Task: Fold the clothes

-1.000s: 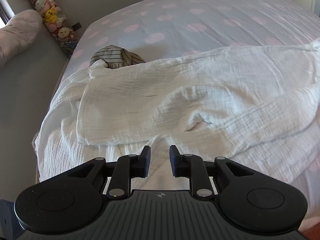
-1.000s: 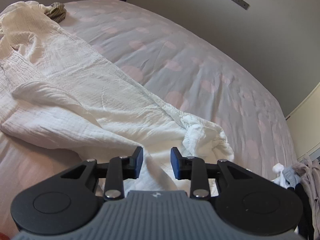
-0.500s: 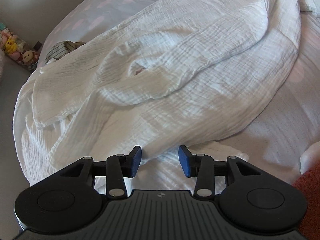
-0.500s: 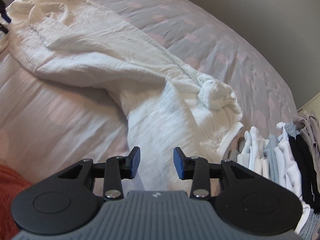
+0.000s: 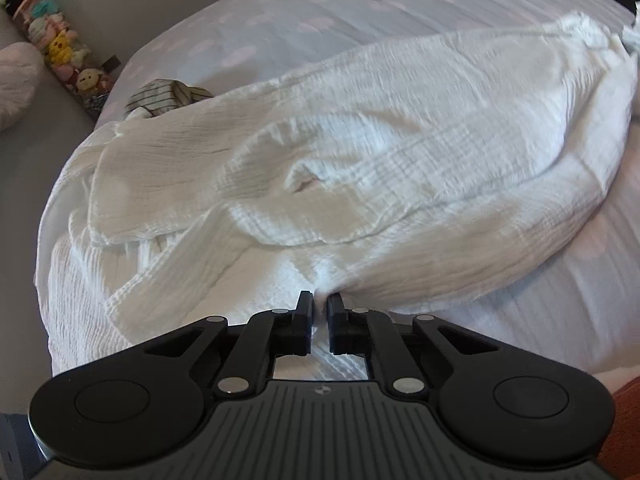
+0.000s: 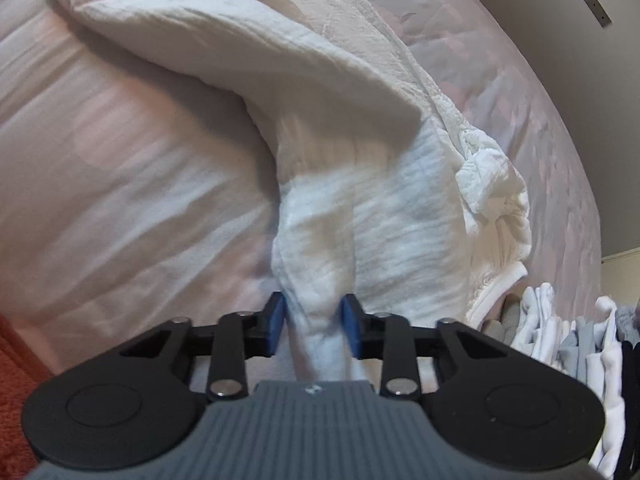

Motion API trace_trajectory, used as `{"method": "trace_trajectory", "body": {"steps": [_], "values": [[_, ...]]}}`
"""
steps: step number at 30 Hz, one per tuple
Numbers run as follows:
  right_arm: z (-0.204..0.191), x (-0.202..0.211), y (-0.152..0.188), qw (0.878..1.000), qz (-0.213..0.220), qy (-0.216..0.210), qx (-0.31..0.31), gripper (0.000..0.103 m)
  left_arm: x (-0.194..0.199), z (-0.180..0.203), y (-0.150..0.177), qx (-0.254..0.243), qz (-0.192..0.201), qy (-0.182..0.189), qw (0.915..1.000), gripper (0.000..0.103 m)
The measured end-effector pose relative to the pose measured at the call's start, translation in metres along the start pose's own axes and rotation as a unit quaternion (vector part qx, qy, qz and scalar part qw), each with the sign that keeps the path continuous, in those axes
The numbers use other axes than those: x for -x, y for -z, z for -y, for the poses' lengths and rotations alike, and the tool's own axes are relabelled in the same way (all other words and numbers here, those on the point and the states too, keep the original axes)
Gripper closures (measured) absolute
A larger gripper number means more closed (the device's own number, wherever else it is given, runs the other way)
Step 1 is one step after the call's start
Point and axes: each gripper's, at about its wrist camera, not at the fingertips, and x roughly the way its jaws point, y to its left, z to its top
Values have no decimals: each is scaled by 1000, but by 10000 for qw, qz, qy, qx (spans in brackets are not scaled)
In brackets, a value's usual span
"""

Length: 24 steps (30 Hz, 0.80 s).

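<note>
Bedspread point(image 5: 360, 8) bears white garment point(image 5: 400, 140); both closing grippers, left point(image 5: 319, 312), right point(image 6: 314, 320), pinch it.

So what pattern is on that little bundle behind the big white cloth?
Thin dark stripes on a pale cream cloth bundle. It shows best in the left wrist view.

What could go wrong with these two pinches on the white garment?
1. The left gripper is closing on only a thin pucker of the white garment; it may slip out on lifting.
2. The right gripper is closing on a thick bunched roll, so it may catch several layers and drag the fold crooked.
</note>
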Motion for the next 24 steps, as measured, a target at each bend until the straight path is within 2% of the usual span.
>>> {"method": "trace_trajectory", "body": {"steps": [3,6,11,16,20,22,24], "values": [[9,12,6,9997,125,7,-210,86,27,-22,-6,523,228,46,9984,98],[27,45,19,9970,332,-133,-682,87,56,-44,-10,890,482,34,9949,99],[53,114,47,9890,657,-576,-1191,88,99,-55,-8,747,681,-159,9948,99],[51,153,62,9869,610,-1067,-1045,88,122,-47,16,485,518,-216,9972,99],[34,168,74,9884,458,-1328,-585,88,136,-41,43,508,404,-175,9977,99],[32,173,79,9899,375,-1299,-431,88,143,-39,55,568,383,-145,9975,99],[34,177,84,9916,274,-1219,-334,93,148,-34,64,521,326,-133,9980,99]]}}
